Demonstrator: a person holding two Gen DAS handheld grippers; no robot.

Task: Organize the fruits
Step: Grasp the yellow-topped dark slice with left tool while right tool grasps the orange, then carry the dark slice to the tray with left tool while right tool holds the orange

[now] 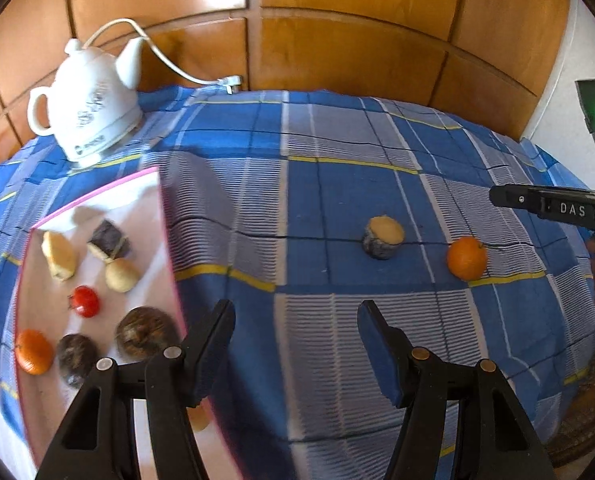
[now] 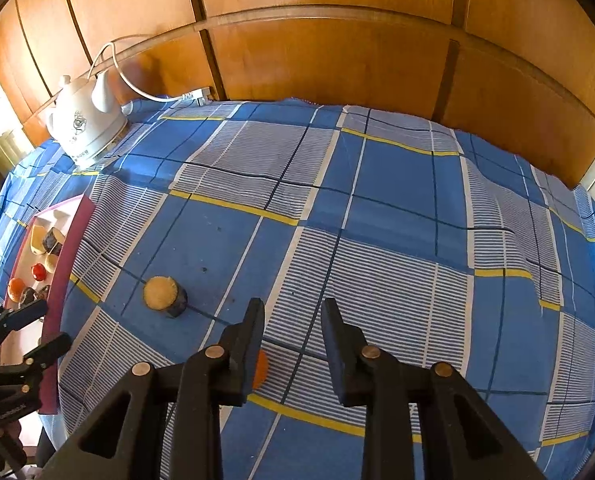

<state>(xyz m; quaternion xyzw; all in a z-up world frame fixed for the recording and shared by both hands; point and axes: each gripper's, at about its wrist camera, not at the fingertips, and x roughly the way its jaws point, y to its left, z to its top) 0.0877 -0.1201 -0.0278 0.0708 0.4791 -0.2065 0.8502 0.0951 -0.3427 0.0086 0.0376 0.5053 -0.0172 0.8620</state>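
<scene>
A pink-rimmed white tray (image 1: 97,196) lies at the left of the blue plaid cloth and holds several fruits, among them an orange (image 1: 33,351), a red tomato (image 1: 84,301) and a dark round fruit (image 1: 145,333). An orange (image 1: 466,258) and a cut fruit with a pale top (image 1: 383,237) lie loose on the cloth to the right. My left gripper (image 1: 295,344) is open and empty beside the tray's right edge. My right gripper (image 2: 293,344) is open above the cloth; the loose orange (image 2: 260,368) shows partly behind its left finger. The cut fruit (image 2: 164,295) lies to its left.
A white electric kettle (image 1: 87,102) with a cord stands at the far left of the table against the wooden panel wall (image 1: 337,40). The tray also shows at the left of the right wrist view (image 2: 63,216), with my left gripper (image 2: 37,328) by it.
</scene>
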